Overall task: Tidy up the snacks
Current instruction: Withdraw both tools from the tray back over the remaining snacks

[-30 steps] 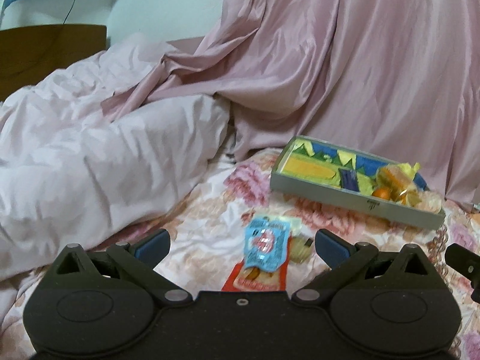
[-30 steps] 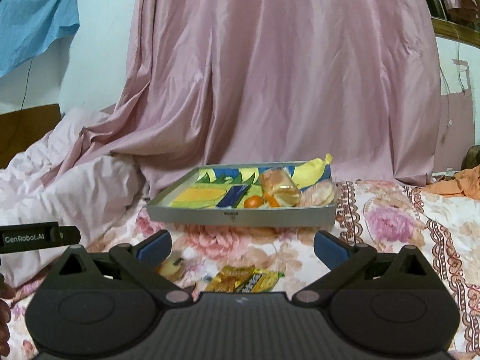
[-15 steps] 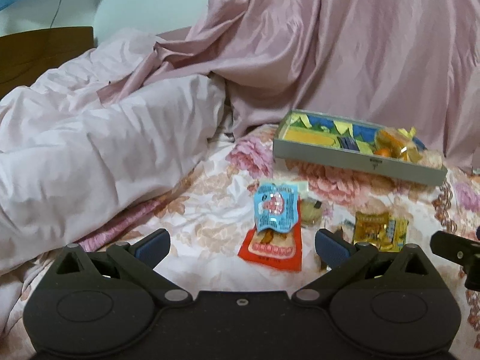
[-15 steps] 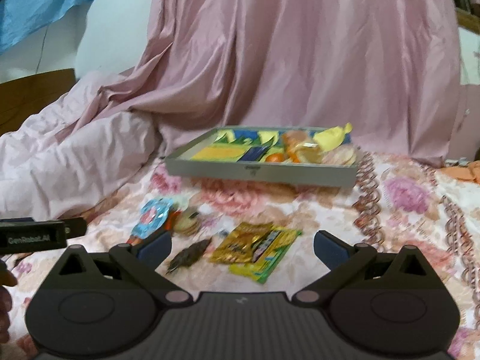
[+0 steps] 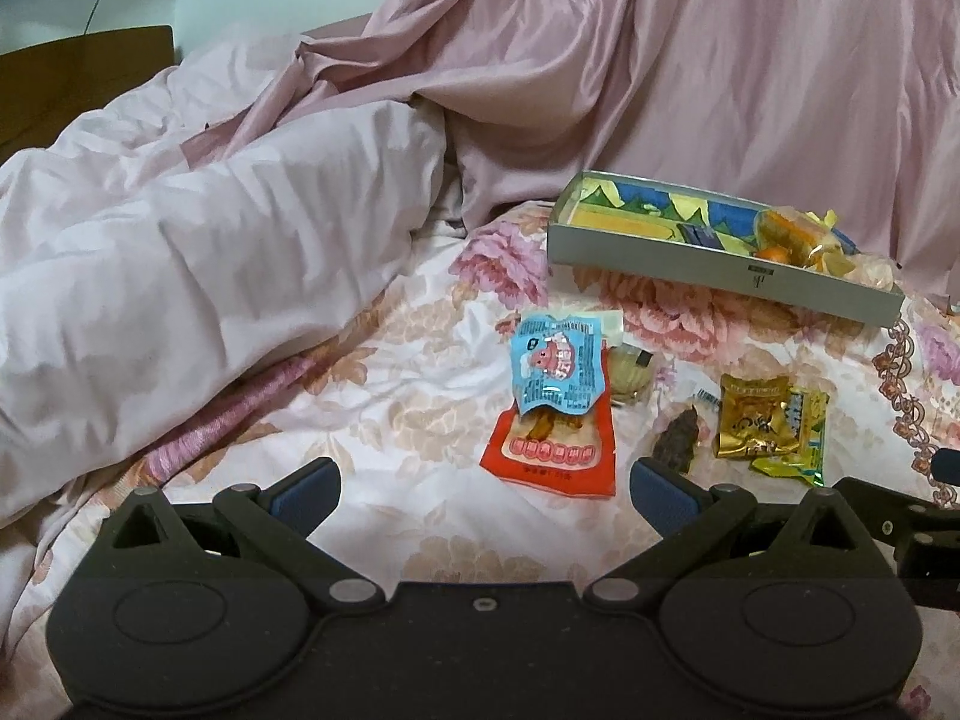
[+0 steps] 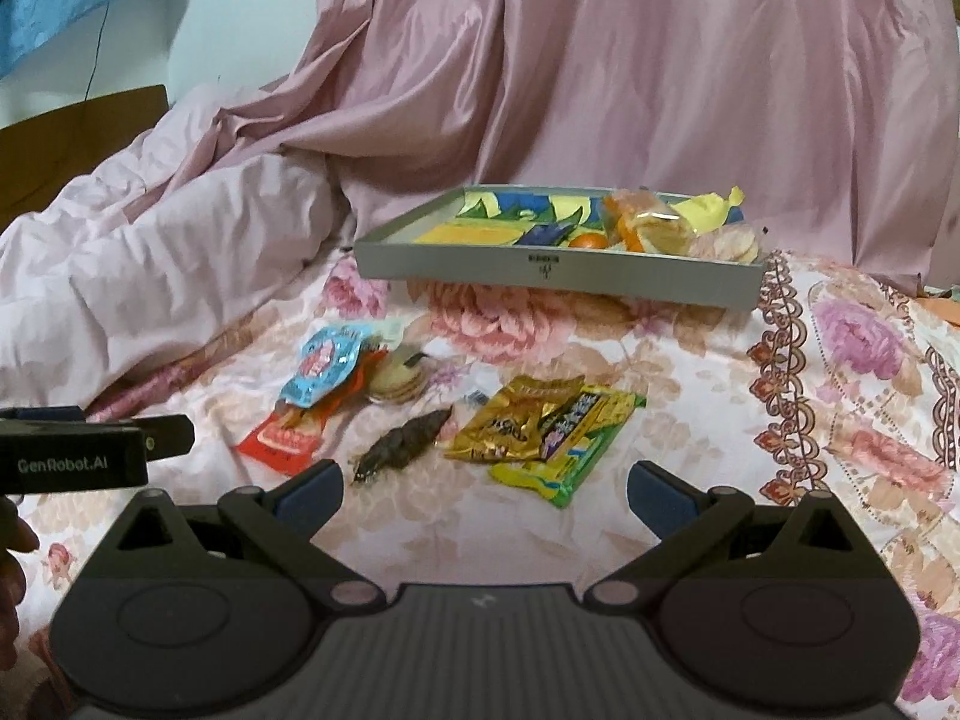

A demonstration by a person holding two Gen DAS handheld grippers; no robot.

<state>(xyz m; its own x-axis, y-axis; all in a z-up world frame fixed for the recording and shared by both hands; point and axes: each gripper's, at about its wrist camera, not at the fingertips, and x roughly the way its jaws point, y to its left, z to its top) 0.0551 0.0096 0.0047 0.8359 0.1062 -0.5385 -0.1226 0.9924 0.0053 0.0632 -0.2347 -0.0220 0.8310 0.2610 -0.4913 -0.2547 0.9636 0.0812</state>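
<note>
Both tools stand released and empty, the left gripper (image 5: 483, 489) and the right gripper (image 6: 485, 487) held low with jaws spread wide, apparently to choose a first packet. Loose snacks lie just ahead of the fingertips: a blue foil pouch (image 5: 555, 367) overlapping a red plastic sachet (image 5: 555, 447) before the left, and a gold wrapper (image 6: 519, 426) atop a yellow-green packet (image 6: 567, 450) before the right, while the shallow grey cardboard tray (image 6: 558, 267), partly filled, sits beyond them. The surface is a soft floral bedsheet (image 6: 690, 396), with a pale pink duvet (image 5: 180, 252) to the left and a pink satin drape (image 6: 660, 90) behind.

Pink drape (image 6: 600, 72) behind floral bedsheet (image 6: 828, 396)
</note>
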